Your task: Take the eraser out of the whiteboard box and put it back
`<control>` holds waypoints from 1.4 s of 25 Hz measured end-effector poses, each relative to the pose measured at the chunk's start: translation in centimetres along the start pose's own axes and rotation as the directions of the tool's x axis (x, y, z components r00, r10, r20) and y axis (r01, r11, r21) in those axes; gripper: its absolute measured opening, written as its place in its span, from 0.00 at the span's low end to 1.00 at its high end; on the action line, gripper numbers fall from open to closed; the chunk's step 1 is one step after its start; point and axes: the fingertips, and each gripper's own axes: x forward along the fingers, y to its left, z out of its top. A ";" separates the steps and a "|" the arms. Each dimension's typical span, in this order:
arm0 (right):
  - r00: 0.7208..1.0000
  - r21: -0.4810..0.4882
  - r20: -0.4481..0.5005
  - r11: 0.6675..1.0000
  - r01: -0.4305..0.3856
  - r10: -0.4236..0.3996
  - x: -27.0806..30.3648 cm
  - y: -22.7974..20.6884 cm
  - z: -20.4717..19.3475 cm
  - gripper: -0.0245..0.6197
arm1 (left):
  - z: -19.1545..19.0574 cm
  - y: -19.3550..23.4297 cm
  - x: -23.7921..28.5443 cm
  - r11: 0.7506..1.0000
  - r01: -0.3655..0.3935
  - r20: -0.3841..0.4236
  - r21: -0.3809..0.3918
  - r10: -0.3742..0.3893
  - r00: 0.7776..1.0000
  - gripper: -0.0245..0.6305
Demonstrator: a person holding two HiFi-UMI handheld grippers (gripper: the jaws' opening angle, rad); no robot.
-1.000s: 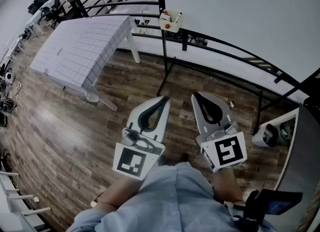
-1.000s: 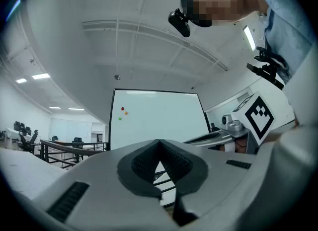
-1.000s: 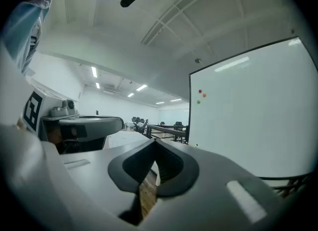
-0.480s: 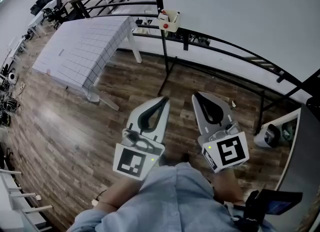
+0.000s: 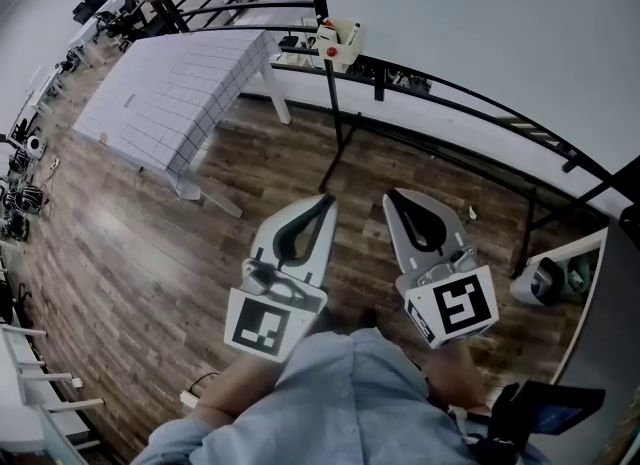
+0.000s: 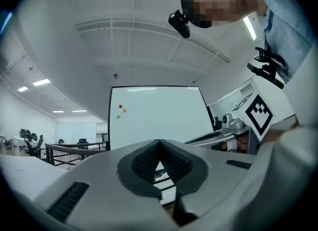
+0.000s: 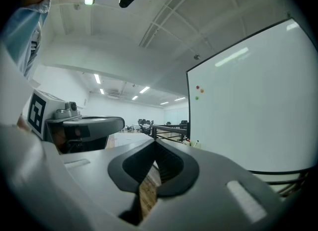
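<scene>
floor (image 5: pixel 120 253) brown wood planks. tablecloth (image 5: pixel 170 93) white with a thin dark grid. whiteboard (image 5: pixel 480 23) white, stand (image 5: pixel 335 103) black; magnets (image 6: pixel 119 106) red, orange, green. box (image 5: pixel 340 41) cream, red spot on it. left gripper (image 5: pixel 327 197), right gripper (image 5: pixel 392 195) light grey, pads (image 6: pixel 141 165) black. cubes (image 5: pixel 455 305) black-on-white squares. shirt (image 5: pixel 340 393) light blue.

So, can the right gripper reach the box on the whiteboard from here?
Probably not yet. The right gripper, jaws shut, is held near the body; the box sits far off on the whiteboard frame. Only floor lies between, so stepping closer should help.
</scene>
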 end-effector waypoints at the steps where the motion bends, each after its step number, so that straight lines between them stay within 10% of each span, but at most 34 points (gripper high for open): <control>1: 1.000 0.005 -0.002 1.000 -0.001 0.001 0.0 -0.3 -0.2 0.04 | -0.2 0.0 0.1 1.000 -0.004 -0.005 0.001 0.004 1.000 0.04; 35: 0.996 -0.107 -0.052 0.992 0.071 -0.077 24.9 -8.7 1.0 0.04 | -5.3 21.5 14.1 0.994 0.053 0.084 -0.101 -0.045 0.995 0.04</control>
